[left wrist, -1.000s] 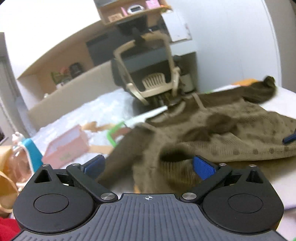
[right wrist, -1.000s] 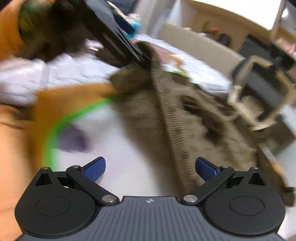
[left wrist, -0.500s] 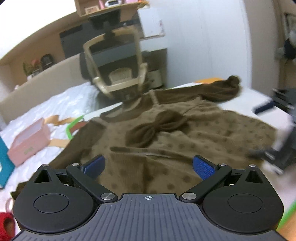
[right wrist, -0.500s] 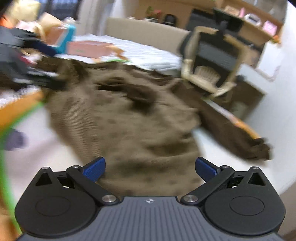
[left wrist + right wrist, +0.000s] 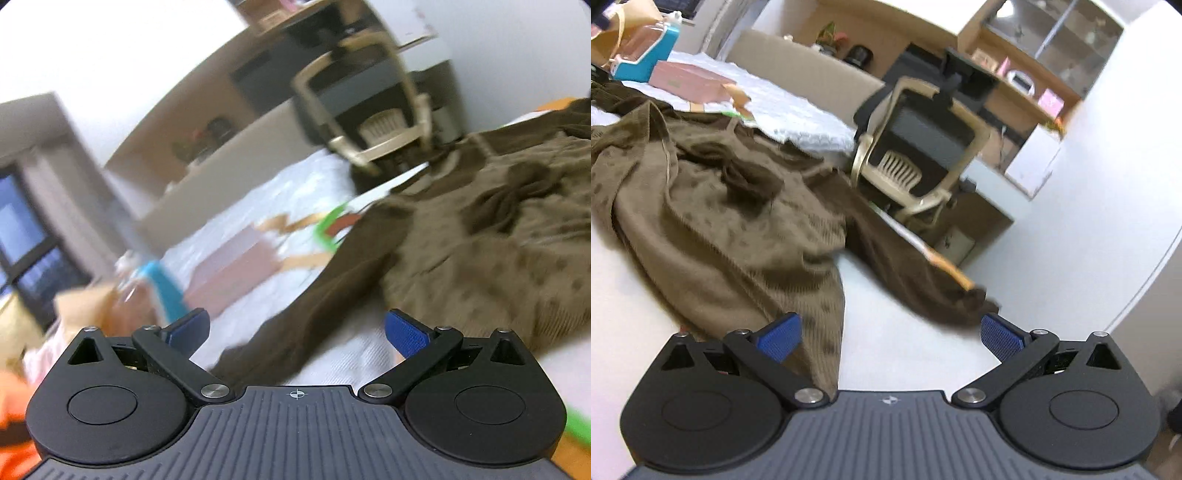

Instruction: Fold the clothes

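A brown knitted sweater [image 5: 517,243] with darker dots and a dark bow [image 5: 513,195] lies spread on the white surface. One dark brown sleeve [image 5: 317,306] runs toward my left gripper [image 5: 295,328], which is open above the sleeve's end with nothing between its blue pads. In the right wrist view the same sweater [image 5: 713,221] fills the left, and its other dark sleeve [image 5: 905,266] reaches to the table's right edge. My right gripper [image 5: 890,334] is open over the hem, holding nothing.
A beige office chair [image 5: 916,155] stands behind the table by a desk. On the white bed [image 5: 783,107] lie a pink box [image 5: 236,269], a teal box [image 5: 646,55] and paper bags. A green-edged orange thing [image 5: 328,232] lies by the sleeve.
The left gripper has swung left and down from over the sweater's body to the left sleeve's end. The right gripper has turned right, toward the hem and the right sleeve.
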`<state>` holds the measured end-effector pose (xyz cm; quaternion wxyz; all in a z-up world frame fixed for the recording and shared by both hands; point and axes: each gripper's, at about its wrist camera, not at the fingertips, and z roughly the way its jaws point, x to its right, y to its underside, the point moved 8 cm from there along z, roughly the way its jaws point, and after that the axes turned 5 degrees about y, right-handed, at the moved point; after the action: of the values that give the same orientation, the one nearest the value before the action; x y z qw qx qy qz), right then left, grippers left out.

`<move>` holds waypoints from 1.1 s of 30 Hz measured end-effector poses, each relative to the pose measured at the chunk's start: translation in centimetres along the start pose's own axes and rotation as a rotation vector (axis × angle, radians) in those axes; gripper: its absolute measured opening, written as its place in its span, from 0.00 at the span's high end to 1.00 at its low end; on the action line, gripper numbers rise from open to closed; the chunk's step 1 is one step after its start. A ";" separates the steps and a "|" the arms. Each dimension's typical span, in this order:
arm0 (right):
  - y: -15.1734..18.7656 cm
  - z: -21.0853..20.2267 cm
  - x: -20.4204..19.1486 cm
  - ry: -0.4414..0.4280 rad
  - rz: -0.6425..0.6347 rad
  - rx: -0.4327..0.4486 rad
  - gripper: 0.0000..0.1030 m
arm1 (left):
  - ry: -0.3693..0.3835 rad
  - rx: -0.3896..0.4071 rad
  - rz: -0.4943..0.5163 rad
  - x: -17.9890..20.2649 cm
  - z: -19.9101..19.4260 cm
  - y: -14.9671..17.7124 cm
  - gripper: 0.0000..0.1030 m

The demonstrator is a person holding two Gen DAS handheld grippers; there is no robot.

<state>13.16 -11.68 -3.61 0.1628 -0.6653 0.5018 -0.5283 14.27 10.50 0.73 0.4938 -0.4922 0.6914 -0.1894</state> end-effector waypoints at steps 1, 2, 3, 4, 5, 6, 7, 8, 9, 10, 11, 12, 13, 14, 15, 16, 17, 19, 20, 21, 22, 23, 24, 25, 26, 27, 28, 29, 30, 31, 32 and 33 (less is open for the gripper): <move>0.6 0.3 -0.1 -0.010 0.003 -0.020 0.00 | 0.042 -0.001 -0.052 -0.4 -0.5 0.3 0.00; 1.0 0.4 -0.3 -0.020 0.007 -0.037 0.00 | 0.110 0.001 -0.111 -0.4 -1.1 0.1 0.00; 1.3 0.6 -0.6 -0.031 0.014 -0.053 0.00 | 0.185 0.003 -0.165 -0.2 -1.5 -0.2 0.00; 1.5 0.8 -0.8 -0.044 0.025 -0.064 0.00 | 0.270 0.006 -0.212 0.5 -1.9 -1.0 0.00; 1.5 1.1 -0.9 -0.056 0.036 -0.072 0.00 | 0.348 0.008 -0.246 1.4 -2.1 -1.8 0.00; 1.5 1.1 -1.0 -0.065 0.043 -0.076 0.00 | 0.403 0.003 -0.253 2.6 -1.9 -2.7 0.00; 1.5 1.1 -1.0 -0.072 0.048 -0.078 0.00 | 0.443 -0.011 -0.245 4.0 -1.4 -3.6 0.00; 1.5 1.0 -1.0 -0.079 0.052 -0.080 0.00 | 0.475 -0.029 -0.234 5.5 -0.8 -4.4 0.00; 1.6 1.0 -1.0 -0.085 0.055 -0.082 0.00 | 0.494 -0.053 -0.216 7.0 0.0 -5.0 0.00; 1.8 0.9 -0.9 -0.089 0.056 -0.084 0.00 | 0.511 -0.080 -0.195 8.5 1.0 -5.5 0.00; 1.9 0.9 -0.8 -0.092 0.058 -0.084 0.00 | 0.520 -0.109 -0.174 9.9 2.0 -5.9 0.00; 1.9 0.9 -0.9 -0.094 0.060 -0.083 0.00 | 0.512 -0.143 -0.158 10.9 3.1 -6.0 0.00; 2.0 0.8 -0.9 -0.098 0.061 -0.082 0.00 | 0.497 -0.181 -0.146 11.7 4.4 -6.0 0.00; 2.0 0.7 -0.9 -0.101 0.057 -0.079 0.00 | 0.483 -0.215 -0.138 12.3 5.6 -5.9 0.00; 2.0 0.6 -0.9 -0.104 0.052 -0.075 0.00 | 0.468 -0.243 -0.134 12.3 6.5 -5.6 0.00; 2.1 0.4 -0.9 -0.108 0.049 -0.071 0.00 | 0.449 -0.267 -0.126 12.1 7.3 -5.2 0.00; 2.1 0.2 -0.9 -0.113 0.049 -0.068 0.00 | 0.430 -0.286 -0.114 11.8 7.8 -4.8 0.00; 2.3 -0.3 -0.6 -0.124 0.052 -0.060 0.00 | 0.391 -0.285 -0.084 10.1 6.8 -3.4 0.00; 2.4 -0.6 -0.5 -0.130 0.055 -0.055 0.00 | 0.371 -0.279 -0.071 9.2 6.0 -2.6 0.00; 2.5 -0.9 -0.3 -0.136 0.059 -0.050 0.00 | 0.352 -0.274 -0.057 8.3 5.3 -1.9 0.00; 2.7 -1.1 -0.2 -0.143 0.064 -0.046 0.00 | 0.323 -0.263 -0.039 7.3 4.4 -1.1 0.00; 2.8 -1.1 -0.2 -0.141 0.066 -0.043 0.00 | 0.278 -0.242 -0.015 6.1 3.3 -0.2 0.00; 2.8 -0.9 -0.2 -0.132 0.066 -0.042 0.00 | 0.237 -0.224 0.001 4.9 2.1 0.7 0.00; 2.8 -0.7 -0.2 -0.123 0.065 -0.042 0.00 | 0.207 -0.214 0.000 3.9 1.0 1.7 0.00; 2.9 -0.6 -0.2 -0.114 0.065 -0.041 0.00 | 0.185 -0.213 -0.020 2.9 0.2 2.4 0.00; 2.8 -0.3 -0.1 -0.102 0.064 -0.039 0.00 | 0.173 -0.208 -0.056 1.9 -0.5 2.8 0.00; 2.5 -0.1 0.0 -0.085 0.066 -0.033 0.00 | 0.176 -0.192 -0.100 1.3 -1.3 3.0 0.00; 2.2 0.1 0.2 -0.067 0.070 -0.023 0.00 | 0.178 -0.176 -0.145 0.6 -2.0 3.1 0.00; 1.9 0.2 0.4 -0.052 0.074 -0.016 0.00 | 0.201 -0.155 -0.186 0.3 -2.8 3.1 0.00; 1.7 0.3 0.5 -0.047 0.073 -0.015 0.00 | 0.256 -0.126 -0.221 0.5 -3.6 2.7 0.00; 1.5 0.5 0.5 -0.048 0.068 -0.019 0.00 | 0.315 -0.099 -0.241 0.9 -4.4 2.2 0.00; 1.5 0.6 0.4 -0.051 0.057 -0.026 0.00 | 0.373 -0.080 -0.227 1.7 -5.0 1.8 0.00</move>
<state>12.87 -12.83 -4.78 0.1822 -0.6660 0.5230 -0.4996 9.00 8.72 0.73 0.3131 -0.5424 0.7179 -0.3039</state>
